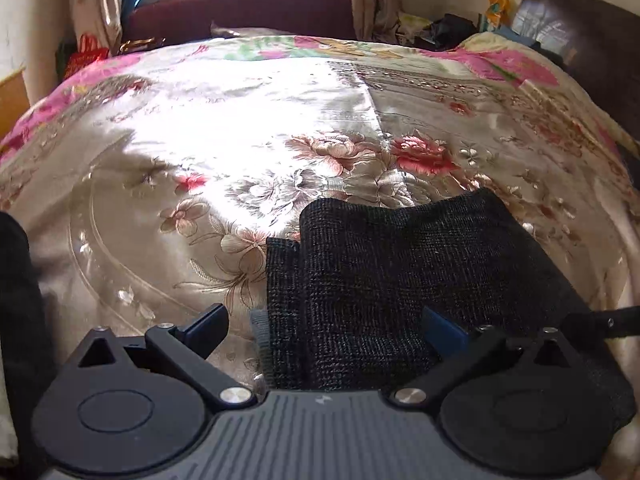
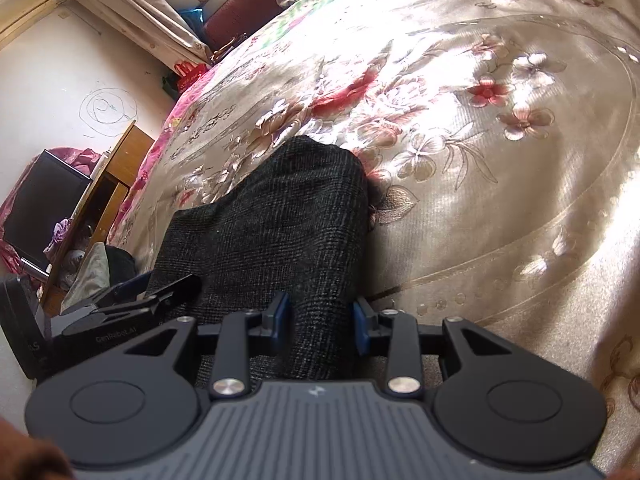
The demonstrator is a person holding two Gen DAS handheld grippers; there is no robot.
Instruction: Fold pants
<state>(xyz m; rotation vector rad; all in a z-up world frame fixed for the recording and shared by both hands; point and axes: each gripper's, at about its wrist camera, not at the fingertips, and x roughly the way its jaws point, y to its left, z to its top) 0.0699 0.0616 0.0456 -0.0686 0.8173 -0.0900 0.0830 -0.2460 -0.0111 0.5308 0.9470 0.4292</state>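
Note:
The dark grey checked pants (image 1: 392, 264) lie in a folded bundle on the flowered bedspread (image 1: 240, 140). My left gripper (image 1: 324, 328) hovers over their near end with its jaws spread wide, one finger off the cloth on the left and the other above it. In the right wrist view the pants (image 2: 280, 208) run away from me as a thick fold. My right gripper (image 2: 320, 318) is shut on that fold, its blue pads (image 2: 282, 314) pressing the cloth from both sides. The left gripper (image 2: 160, 296) shows at the left edge of the pants.
The bedspread (image 2: 480, 120) covers a wide bed with a dark red headboard (image 1: 240, 12) under a window. Clutter and a dark board (image 1: 576, 24) sit at the far right. A wooden desk (image 2: 108, 184) and a black screen (image 2: 40, 204) stand beside the bed.

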